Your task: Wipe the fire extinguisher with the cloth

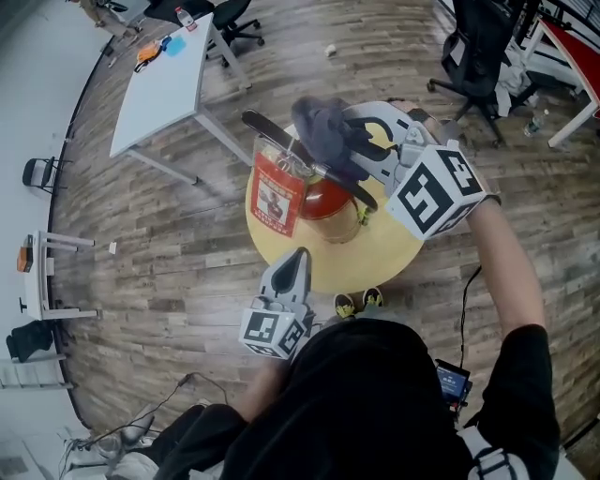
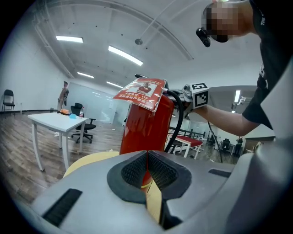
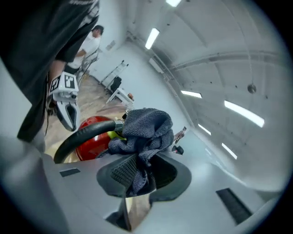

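In front of me a round yellow table (image 1: 382, 255) stands on the plank floor (image 1: 187, 248). Well apart, a white table (image 1: 164, 80) has 1 black office chair (image 1: 234, 19) beside it; another black chair (image 1: 473, 52) sits farther right.

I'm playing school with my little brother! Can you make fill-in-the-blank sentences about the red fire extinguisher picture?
1. The fire extinguisher stands on a round ____ table.
2. The right hand-held gripper is shut on a dark ____.
3. The left hand-held gripper holds nothing, and its jaws are ____ (open or shut).

Missing words: yellow; cloth; shut.
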`<state>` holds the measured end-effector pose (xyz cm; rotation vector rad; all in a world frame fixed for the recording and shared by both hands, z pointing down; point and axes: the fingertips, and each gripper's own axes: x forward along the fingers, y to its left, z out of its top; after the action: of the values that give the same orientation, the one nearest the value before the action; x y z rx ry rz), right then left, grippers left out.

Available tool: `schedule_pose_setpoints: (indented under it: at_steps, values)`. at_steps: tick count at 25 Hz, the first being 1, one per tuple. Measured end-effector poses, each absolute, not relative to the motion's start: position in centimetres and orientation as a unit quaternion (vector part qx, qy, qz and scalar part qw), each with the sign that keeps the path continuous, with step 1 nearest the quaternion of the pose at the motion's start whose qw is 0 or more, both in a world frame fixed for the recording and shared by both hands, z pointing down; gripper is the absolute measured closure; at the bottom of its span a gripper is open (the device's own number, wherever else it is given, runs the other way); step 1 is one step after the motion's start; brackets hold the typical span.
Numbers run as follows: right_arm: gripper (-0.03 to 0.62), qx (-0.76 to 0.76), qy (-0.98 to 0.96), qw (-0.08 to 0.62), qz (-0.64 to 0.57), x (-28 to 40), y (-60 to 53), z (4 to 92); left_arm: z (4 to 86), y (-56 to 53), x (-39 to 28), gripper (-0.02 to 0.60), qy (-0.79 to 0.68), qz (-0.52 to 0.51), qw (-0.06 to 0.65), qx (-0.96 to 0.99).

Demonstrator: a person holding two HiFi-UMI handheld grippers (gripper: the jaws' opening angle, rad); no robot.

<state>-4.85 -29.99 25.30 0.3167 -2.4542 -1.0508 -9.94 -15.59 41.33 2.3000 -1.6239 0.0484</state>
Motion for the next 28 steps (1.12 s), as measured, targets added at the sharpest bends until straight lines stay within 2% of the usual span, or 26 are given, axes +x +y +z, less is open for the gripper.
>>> schedule_pose_setpoints:
  at_steps: [2,5,16,22,28]
  values:
    - [0.507,0.096,-0.867,0.236,-0.429,-5.3,-30.1,25.5,41.9,-15.7,-8.9,0.557,-0.562,0.023,0.164,0.810]
    - [0.507,0.074,-0.871,0.214,-0.437,-5.9,-30.2,25.5,42.1,-15.9,-7.3,0.557,-0.551,0.032,0.163,0.818]
    - [0.507,0.109,-0.801,0.183,-0.559,-7.5,-31.1,25.0,42.1,-16.9,-4.6,0.557,-0.557,0.033,0.157,0.815]
    - [0.508,0.098,-0.830,0.166,-0.523,-3.1,-29.2,26.9,41.7,-16.2,-5.7,0.557,-0.581,0.029,0.155,0.799]
    - [0.511,0.092,-0.906,0.170,-0.377,-0.3,-28.8,32.4,42.2,-15.1,-6.4,0.557,-0.601,0.039,0.157,0.783]
